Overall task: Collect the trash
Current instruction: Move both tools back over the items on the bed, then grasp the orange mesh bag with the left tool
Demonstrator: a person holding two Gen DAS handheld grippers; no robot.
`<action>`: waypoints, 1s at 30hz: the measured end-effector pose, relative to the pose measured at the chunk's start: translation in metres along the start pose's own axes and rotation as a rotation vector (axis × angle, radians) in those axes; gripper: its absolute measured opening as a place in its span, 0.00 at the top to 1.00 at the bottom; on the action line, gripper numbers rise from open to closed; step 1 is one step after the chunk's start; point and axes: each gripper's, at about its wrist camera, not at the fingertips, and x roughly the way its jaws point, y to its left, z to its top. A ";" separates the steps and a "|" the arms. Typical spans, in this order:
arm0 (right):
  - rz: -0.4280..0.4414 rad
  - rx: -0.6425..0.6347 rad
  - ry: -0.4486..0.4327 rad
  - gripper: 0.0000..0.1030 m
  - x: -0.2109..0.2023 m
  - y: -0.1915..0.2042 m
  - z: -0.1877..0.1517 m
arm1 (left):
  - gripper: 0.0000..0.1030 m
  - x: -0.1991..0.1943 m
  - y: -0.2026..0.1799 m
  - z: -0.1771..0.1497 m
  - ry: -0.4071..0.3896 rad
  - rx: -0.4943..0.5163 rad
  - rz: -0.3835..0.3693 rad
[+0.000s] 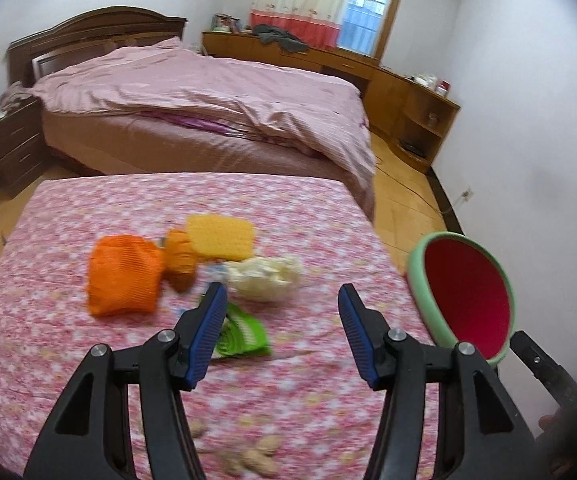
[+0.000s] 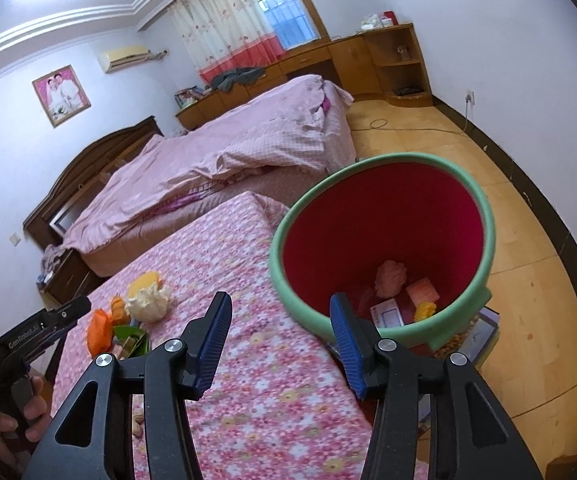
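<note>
Left claw (image 1: pixel 282 294): jaws apart, nothing between the blue ribbed pads. It hangs above the counter (image 1: pixel 308 208), which is covered by a pink floral cloth.

Right claw (image 2: pixel 280 306): jaws apart at a moderate width, nothing gripped. It is positioned over the counter's right edge, with its right finger in front of the near rim of the trash bin (image 2: pixel 288 216).

Trash on the counter, left wrist view:
- Orange mesh bag (image 1: pixel 122 276), left of the group.
- Smaller orange piece (image 1: pixel 178 258), touching the mesh bag's right side.
- Yellow sponge-like block (image 1: pixel 220 236), behind and touching the smaller orange piece.
- Crumpled white paper (image 1: pixel 264 276), just in front of the yellow block.
- Green wrapper (image 1: pixel 244 334), nearest the left claw and partly hidden by its left finger.
- Peanut shells (image 1: pixel 256 460), at the near edge of the counter below the claw.

Trash bin: red interior, green padded rim, standing on the wooden floor (image 2: pixel 528 280) just beside the counter's right edge. It already holds a crumpled pink item (image 2: pixel 390 278), small cartons (image 2: pixel 386 314) and a yellow piece (image 2: pixel 424 310).

A hand (image 2: pixel 16 412) grips the handle of the left claw at the lower left of the right wrist view.

Background: a bed (image 1: pixel 208 92) with a pink cover, beyond the counter.
</note>
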 end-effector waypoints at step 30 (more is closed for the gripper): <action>-0.038 -0.048 0.125 0.49 0.053 0.050 -0.024 | 0.34 0.083 0.158 -0.005 0.110 -0.220 0.203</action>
